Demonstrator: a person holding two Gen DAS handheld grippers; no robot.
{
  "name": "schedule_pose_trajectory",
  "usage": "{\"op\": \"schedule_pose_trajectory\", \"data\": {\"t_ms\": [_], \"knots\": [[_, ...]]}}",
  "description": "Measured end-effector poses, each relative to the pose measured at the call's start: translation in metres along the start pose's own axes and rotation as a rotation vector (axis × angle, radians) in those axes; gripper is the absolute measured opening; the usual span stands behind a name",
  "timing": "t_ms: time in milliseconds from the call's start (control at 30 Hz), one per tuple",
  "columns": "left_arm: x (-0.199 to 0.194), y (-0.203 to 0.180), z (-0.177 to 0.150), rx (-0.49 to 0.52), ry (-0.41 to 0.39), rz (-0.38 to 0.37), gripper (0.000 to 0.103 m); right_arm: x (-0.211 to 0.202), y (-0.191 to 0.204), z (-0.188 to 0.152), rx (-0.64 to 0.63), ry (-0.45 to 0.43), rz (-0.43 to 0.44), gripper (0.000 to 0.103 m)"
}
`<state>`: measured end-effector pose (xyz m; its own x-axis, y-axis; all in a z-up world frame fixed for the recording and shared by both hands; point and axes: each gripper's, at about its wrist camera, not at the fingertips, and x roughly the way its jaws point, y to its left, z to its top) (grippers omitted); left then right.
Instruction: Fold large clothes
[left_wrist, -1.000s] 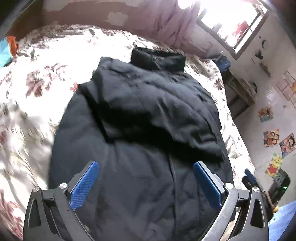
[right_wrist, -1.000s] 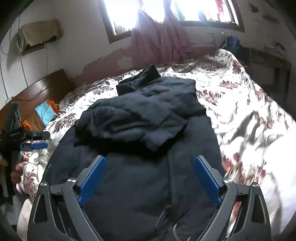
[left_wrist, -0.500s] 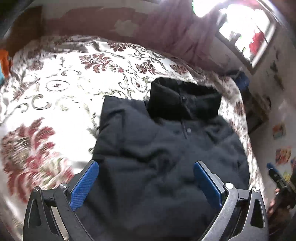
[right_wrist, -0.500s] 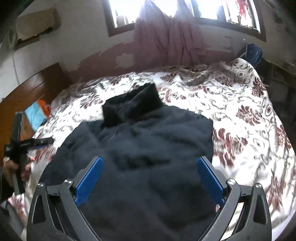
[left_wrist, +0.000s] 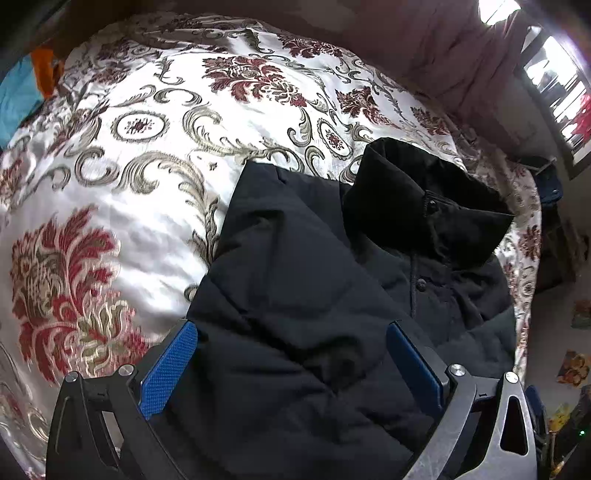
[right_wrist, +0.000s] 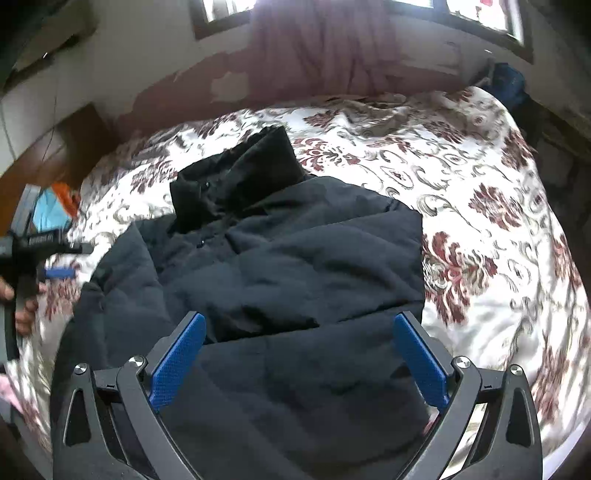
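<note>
A large black padded jacket (left_wrist: 314, 295) lies on a floral bedspread (left_wrist: 129, 177), its sleeves folded over the chest and its collar (left_wrist: 424, 206) pointing toward the far wall. My left gripper (left_wrist: 291, 365) hovers open over the jacket's left shoulder area, nothing between its blue pads. In the right wrist view the same jacket (right_wrist: 295, 266) fills the middle, collar (right_wrist: 236, 181) at the top. My right gripper (right_wrist: 301, 360) is open above the folded sleeve and lower body. The left gripper (right_wrist: 55, 273) shows at the left edge there, held by a hand (right_wrist: 22, 314).
The bed (right_wrist: 480, 221) extends bare to the right and beyond the collar. A wooden headboard (right_wrist: 55, 147) and blue and orange items (right_wrist: 55, 203) sit at the left. A window with a pink curtain (right_wrist: 325, 44) is on the far wall. Picture mats (left_wrist: 572, 365) lie on the floor.
Both grippers moved forward along the jacket from its hem toward the collar and shoulders. They stayed open. The jacket itself has not moved.
</note>
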<state>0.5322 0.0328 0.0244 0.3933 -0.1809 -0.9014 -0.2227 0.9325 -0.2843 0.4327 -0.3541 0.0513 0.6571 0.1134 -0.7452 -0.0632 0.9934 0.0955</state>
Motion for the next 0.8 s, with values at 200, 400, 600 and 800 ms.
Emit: {"op": "schedule_pose_trajectory", "data": {"t_ms": [200,400,600,800], "knots": [[0.012,-0.025,0.043,-0.02,-0.042,-0.008,0.103,0.028,-0.006,0.037,-0.05,0.035,0.027,0.099],[0.035,-0.051,0.096,-0.06,-0.089,-0.036,0.103,0.056,-0.001,0.076,-0.011,-0.015,0.082,0.099],[0.077,-0.081,0.136,0.051,-0.082,-0.03,0.102,0.097,0.006,0.122,0.054,-0.023,0.103,0.099],[0.113,-0.096,0.163,0.117,-0.03,0.0,0.09,0.142,0.016,0.171,0.107,0.024,0.061,0.087]]}}
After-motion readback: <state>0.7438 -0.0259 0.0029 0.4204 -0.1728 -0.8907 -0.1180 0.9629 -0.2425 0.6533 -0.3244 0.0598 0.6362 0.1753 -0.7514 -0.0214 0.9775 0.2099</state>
